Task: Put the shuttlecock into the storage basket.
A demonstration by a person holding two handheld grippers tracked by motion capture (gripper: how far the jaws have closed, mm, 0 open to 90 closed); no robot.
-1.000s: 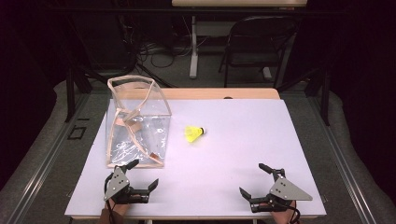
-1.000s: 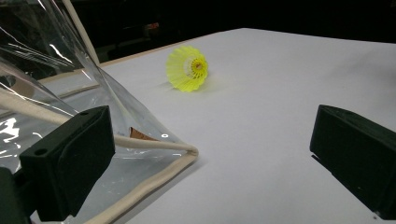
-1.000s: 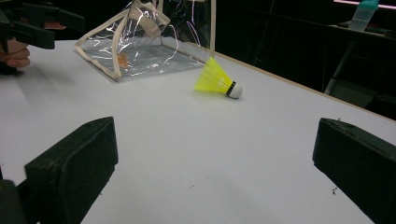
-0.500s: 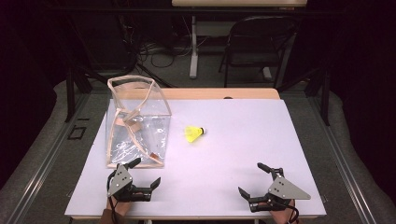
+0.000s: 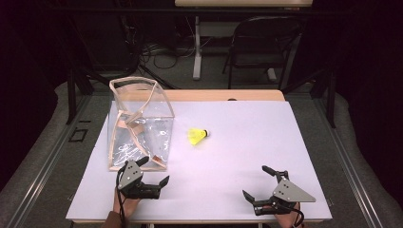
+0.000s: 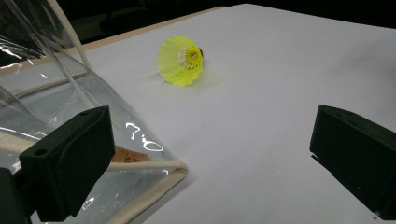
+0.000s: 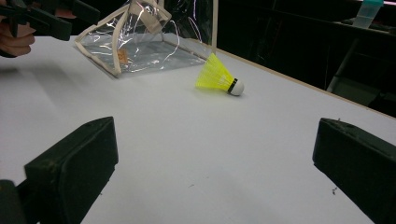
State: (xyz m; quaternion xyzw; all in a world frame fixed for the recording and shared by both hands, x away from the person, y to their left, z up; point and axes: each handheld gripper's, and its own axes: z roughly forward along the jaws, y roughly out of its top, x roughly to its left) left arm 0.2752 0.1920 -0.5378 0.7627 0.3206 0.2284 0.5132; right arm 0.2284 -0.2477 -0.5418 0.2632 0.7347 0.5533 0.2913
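My left hand-held gripper (image 5: 151,183), jaws wide like the right (image 5: 264,188), sits beside the clear bag (image 5: 138,124); I could knock the shuttlecock (image 5: 197,136) rolling.

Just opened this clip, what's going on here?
A person at a white table holds a two-jaw gripper in each hand. Both are open and empty near the table's near edge: the left gripper sits right by the near corner of a clear plastic bag with beige trim, and the right gripper is off to the other side. A yellow shuttlecock lies on its side just right of the bag, untouched. Nothing has been picked up yet.
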